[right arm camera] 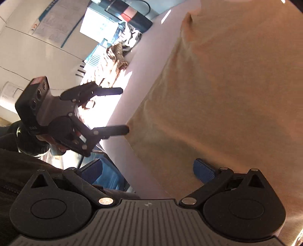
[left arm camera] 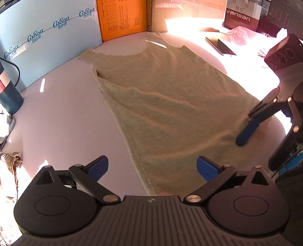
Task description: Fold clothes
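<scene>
A pale yellow-green sleeveless top [left arm camera: 162,98] lies flat on the white table [left arm camera: 62,113], neckline at the far end, hem near me. My left gripper [left arm camera: 152,168] is open, its blue pads straddling the hem's near left corner just above the cloth. My right gripper [right arm camera: 149,170] is open over the hem's right part; in the left wrist view one of its blue fingertips [left arm camera: 246,132] rests on the cloth. In the right wrist view the top [right arm camera: 227,94] fills the right side and the left gripper [right arm camera: 125,110] hovers open at its corner.
A light blue box [left arm camera: 47,41], an orange box [left arm camera: 123,17] and cardboard stand along the far edge. A dark tablet [left arm camera: 220,46] and pink plastic [left arm camera: 238,35] lie at the far right. A dark blue cylinder [left arm camera: 7,94] and other clothes [left arm camera: 9,164] sit at the left.
</scene>
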Action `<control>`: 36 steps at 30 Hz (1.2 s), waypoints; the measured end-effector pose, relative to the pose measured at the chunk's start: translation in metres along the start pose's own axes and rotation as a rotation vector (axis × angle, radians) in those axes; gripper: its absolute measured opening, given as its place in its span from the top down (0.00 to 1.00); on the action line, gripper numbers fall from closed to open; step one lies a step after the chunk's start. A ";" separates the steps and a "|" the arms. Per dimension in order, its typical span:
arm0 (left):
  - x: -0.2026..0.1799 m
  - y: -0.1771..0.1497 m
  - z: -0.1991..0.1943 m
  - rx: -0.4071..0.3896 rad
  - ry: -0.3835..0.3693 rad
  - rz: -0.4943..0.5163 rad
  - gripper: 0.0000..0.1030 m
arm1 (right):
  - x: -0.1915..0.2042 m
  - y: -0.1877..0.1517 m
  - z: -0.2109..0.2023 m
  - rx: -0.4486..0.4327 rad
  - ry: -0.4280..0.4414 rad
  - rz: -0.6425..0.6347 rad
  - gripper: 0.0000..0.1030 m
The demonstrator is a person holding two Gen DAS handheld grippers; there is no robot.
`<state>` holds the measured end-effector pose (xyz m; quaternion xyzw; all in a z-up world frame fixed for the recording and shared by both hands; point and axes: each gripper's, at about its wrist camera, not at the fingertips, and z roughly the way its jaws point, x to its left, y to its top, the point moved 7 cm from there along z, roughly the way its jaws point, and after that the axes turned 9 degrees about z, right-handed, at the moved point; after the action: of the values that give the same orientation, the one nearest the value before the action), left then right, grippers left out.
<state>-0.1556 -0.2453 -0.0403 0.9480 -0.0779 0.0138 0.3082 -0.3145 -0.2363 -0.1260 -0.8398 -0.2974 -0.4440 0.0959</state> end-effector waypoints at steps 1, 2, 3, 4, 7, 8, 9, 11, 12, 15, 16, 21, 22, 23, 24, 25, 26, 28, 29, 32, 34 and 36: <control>-0.003 0.005 0.004 -0.013 -0.001 -0.008 0.03 | 0.002 -0.004 0.001 0.025 0.017 -0.005 0.00; -0.006 0.010 0.009 -0.021 -0.001 -0.013 0.02 | 0.006 -0.005 -0.002 0.025 0.037 -0.015 0.00; -0.009 0.012 0.015 -0.019 -0.003 -0.019 0.02 | 0.011 -0.004 -0.008 0.008 0.055 -0.028 0.00; -0.013 0.013 0.023 -0.003 -0.008 -0.025 0.02 | 0.014 -0.002 -0.014 -0.019 0.065 -0.045 0.00; -0.022 0.003 0.039 0.112 -0.011 0.016 0.02 | 0.001 0.005 -0.026 -0.081 -0.071 -0.033 0.00; -0.025 -0.001 0.040 0.141 -0.010 0.044 0.02 | -0.007 0.009 -0.028 -0.090 -0.167 -0.022 0.00; -0.027 -0.004 0.034 0.132 -0.021 0.069 0.02 | -0.010 0.013 -0.033 -0.120 -0.263 -0.040 0.00; -0.025 -0.008 0.022 0.127 -0.025 0.089 0.02 | -0.009 0.023 -0.048 -0.194 -0.417 -0.108 0.00; -0.022 -0.010 0.018 0.126 -0.015 0.090 0.02 | -0.010 0.029 -0.056 -0.226 -0.505 -0.135 0.00; -0.009 -0.010 0.015 0.132 0.031 0.062 0.02 | -0.021 0.046 -0.071 -0.280 -0.718 -0.171 0.00; -0.004 -0.010 0.016 0.136 0.049 0.046 0.02 | -0.029 0.050 -0.076 -0.287 -0.759 -0.176 0.00; 0.017 0.018 0.027 0.115 0.189 -0.050 0.02 | -0.064 0.053 -0.107 -0.284 -0.863 -0.166 0.00; 0.019 0.026 0.030 0.103 0.210 -0.061 0.02 | -0.069 0.053 -0.112 -0.283 -0.878 -0.172 0.00; 0.020 0.035 0.033 0.097 0.232 -0.066 0.02 | -0.071 0.055 -0.112 -0.282 -0.889 -0.177 0.00; 0.020 0.042 0.036 0.097 0.252 -0.066 0.02 | -0.072 0.055 -0.113 -0.280 -0.897 -0.182 0.00; 0.020 0.050 0.041 0.104 0.277 -0.062 0.02 | -0.073 0.056 -0.113 -0.278 -0.904 -0.185 0.00; 0.019 0.056 0.046 0.111 0.297 -0.055 0.02 | -0.074 0.058 -0.113 -0.276 -0.907 -0.186 0.00; 0.016 0.064 0.051 0.116 0.316 -0.045 0.02 | -0.075 0.060 -0.113 -0.273 -0.915 -0.190 0.00; 0.015 0.067 0.053 0.118 0.325 -0.040 0.02 | -0.074 0.060 -0.113 -0.272 -0.919 -0.193 0.00; 0.012 0.070 0.061 0.153 0.350 -0.035 0.02 | -0.073 0.060 -0.113 -0.272 -0.922 -0.197 0.00; 0.010 0.068 0.064 0.177 0.364 -0.038 0.02 | -0.071 0.061 -0.110 -0.274 -0.921 -0.199 0.00; 0.010 0.066 0.066 0.187 0.360 -0.046 0.02 | -0.068 0.062 -0.109 -0.286 -0.921 -0.206 0.00</control>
<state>-0.1580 -0.3380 -0.0543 0.9563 0.0017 0.1832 0.2278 -0.3828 -0.3613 -0.1102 -0.9198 -0.3265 -0.0702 -0.2060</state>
